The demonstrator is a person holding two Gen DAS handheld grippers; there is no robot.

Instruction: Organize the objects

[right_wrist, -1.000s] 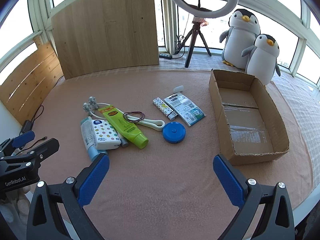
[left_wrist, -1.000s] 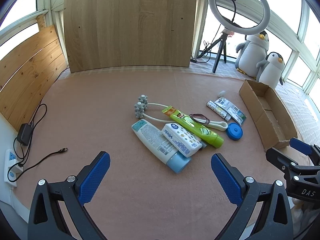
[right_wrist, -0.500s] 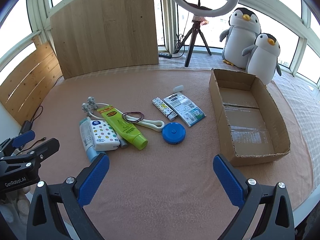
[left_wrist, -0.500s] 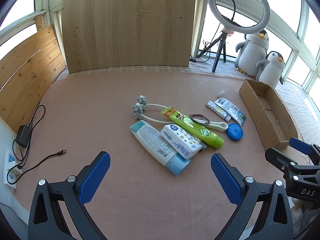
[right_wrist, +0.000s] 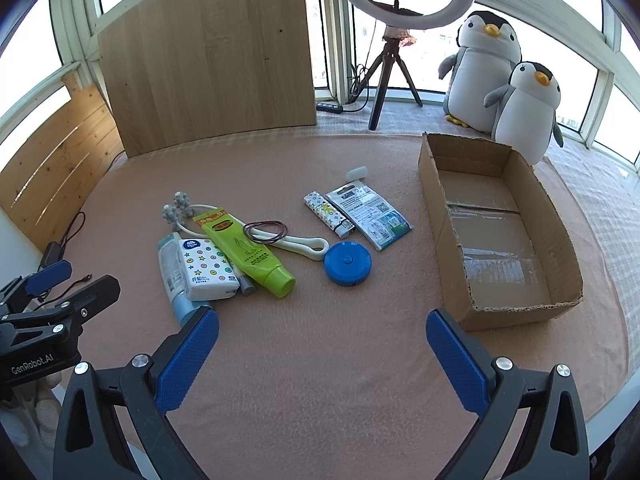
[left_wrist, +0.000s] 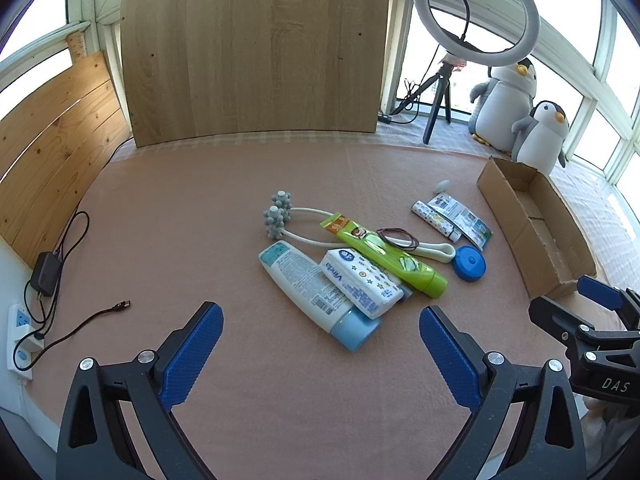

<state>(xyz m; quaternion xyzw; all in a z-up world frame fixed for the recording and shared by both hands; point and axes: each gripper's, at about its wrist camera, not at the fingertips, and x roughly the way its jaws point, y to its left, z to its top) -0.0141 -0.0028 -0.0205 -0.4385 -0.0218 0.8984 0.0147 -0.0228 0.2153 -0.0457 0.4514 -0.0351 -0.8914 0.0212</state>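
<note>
Table (right_wrist: pixel 320 380) with pink cover, wide bare strip along the near side, plenty of room to approach. Cardboard box (right_wrist: pixel 560 240) lies at the right, open top, nothing in it, likely the drop target; its near wall is ragged and low, so entry from above looks easy. Loose items clustered left of the box, none inside yet, so the task looks unstarted. White lotion tube (left_wrist: pixel 308 284) lies under the tissue pack (left_wrist: pixel 360 276), which leans against the green tube (left_wrist: pixel 384 252); hair ties (right_wrist: pixel 266 230) rest on the green tube and the white massager (left_wrist: pixel 304 236) loop. Blue tape measure (right_wrist: pixel 347 262) lies alone, just beside the massager end, clear on its other sides, probably the easiest first pick. Sachet (right_wrist: pixel 370 214) and small patterned tube (right_wrist: pixel 328 214) touch side by side; small white piece (right_wrist: pixel 356 173) sits apart behind. Left tool (left_wrist: pixel 320 344) spread wide, holding nothing, above bare cover near the lotion cap. Right tool (right_wrist: pixel 322 344) also spread wide, nothing held, between the cluster and the box.
</note>
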